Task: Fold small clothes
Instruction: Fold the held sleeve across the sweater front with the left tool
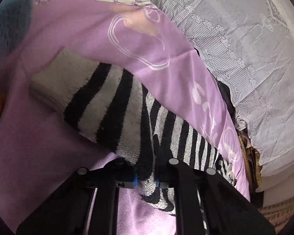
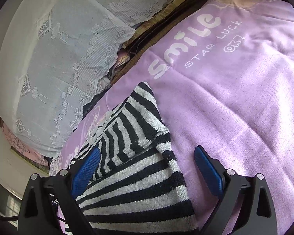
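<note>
On the purple sheet [image 2: 235,98], the left gripper [image 1: 147,182] pinches the striped sweater [image 1: 107,101], while the right gripper [image 2: 147,168] straddles it, jaws spread.

The purple sheet [image 2: 245,98] lies bare and open to the right of the striped garment [image 2: 139,176]. On the left, the lace-covered pillow [image 2: 58,68] rises just past the sheet's edge, with a dark cluttered gap [image 2: 147,37] between them.

The striped garment [image 2: 139,176] is fuzzy matt knit. The purple sheet [image 2: 235,98] is smooth cloth with a faint sheen. The pale cover [image 2: 54,74] is lacy cloth.
</note>
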The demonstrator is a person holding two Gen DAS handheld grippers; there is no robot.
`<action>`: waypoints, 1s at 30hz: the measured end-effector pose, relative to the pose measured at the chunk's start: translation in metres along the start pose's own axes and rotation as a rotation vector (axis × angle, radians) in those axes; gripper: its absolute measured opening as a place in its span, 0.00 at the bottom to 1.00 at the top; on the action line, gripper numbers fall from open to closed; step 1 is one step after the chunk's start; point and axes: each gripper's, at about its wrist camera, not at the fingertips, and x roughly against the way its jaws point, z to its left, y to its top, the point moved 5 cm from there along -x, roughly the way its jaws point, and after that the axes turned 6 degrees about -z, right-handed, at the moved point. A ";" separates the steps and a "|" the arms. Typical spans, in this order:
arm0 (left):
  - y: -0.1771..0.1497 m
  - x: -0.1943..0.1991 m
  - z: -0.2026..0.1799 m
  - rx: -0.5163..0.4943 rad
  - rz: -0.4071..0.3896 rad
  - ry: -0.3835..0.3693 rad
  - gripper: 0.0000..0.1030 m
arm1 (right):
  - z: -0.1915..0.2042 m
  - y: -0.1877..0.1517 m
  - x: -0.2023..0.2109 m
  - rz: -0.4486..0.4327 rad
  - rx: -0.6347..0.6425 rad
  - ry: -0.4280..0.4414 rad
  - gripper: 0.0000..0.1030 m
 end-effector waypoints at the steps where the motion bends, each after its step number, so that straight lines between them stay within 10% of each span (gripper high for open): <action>1: -0.001 0.004 -0.007 -0.039 -0.017 0.013 0.09 | 0.000 0.000 0.000 0.001 -0.001 -0.001 0.94; 8: -0.017 0.038 -0.072 -0.296 -0.096 0.009 0.09 | 0.002 -0.003 -0.006 0.015 0.028 -0.022 0.96; 30: -0.096 0.048 -0.209 -0.642 -0.058 -0.027 0.09 | 0.001 -0.001 -0.009 0.024 0.016 -0.026 0.97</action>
